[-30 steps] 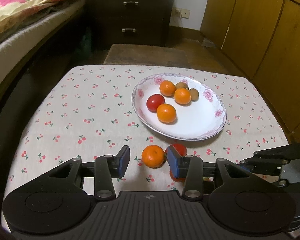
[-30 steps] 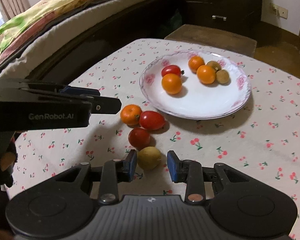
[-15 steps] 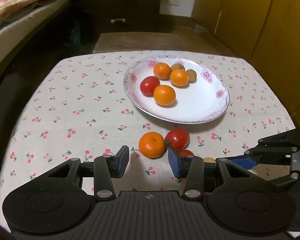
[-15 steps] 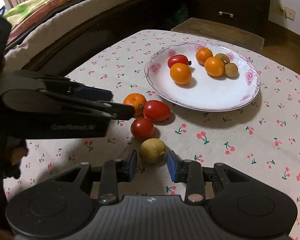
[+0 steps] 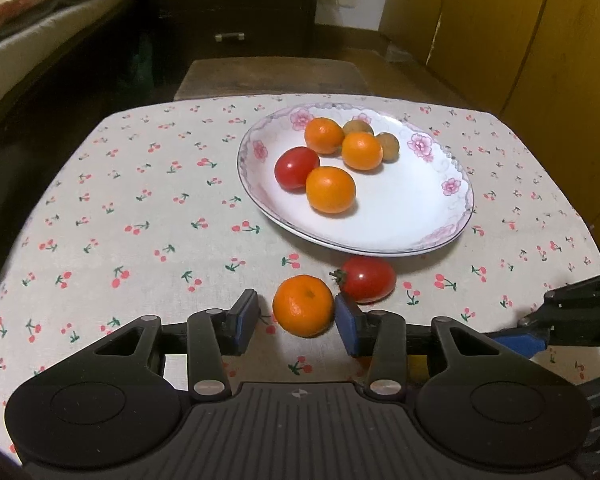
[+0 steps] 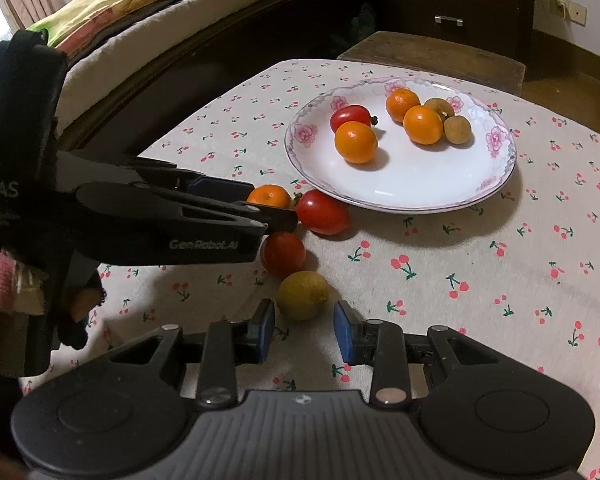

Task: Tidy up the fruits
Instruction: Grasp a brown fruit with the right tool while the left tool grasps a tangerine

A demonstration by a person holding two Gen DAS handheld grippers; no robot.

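A white floral plate (image 5: 420, 216) (image 6: 420, 184) holds several fruits: oranges, a red tomato and small brown fruits. In front of it on the cloth lie an orange (image 5: 303, 311) (image 6: 269, 197), a red tomato (image 5: 366, 279) (image 6: 323, 212), a second tomato (image 6: 283, 252) and a yellow-green fruit (image 6: 302, 295). My left gripper (image 5: 297, 325) is open with the orange between its pads, the right pad close against it. My right gripper (image 6: 305, 332) is open just in front of the yellow-green fruit, not touching it.
The table has a cherry-print cloth (image 5: 140, 220). A wooden stool (image 5: 268, 76) stands behind it, a dark drawer chest (image 5: 236, 8) further back, a bed (image 6: 160, 12) at the left and wooden cupboards (image 5: 520, 40) at the right.
My left gripper has moved forward so the orange now sits between its pads. My right gripper has drawn slightly nearer the yellow-green fruit. Both stay open.
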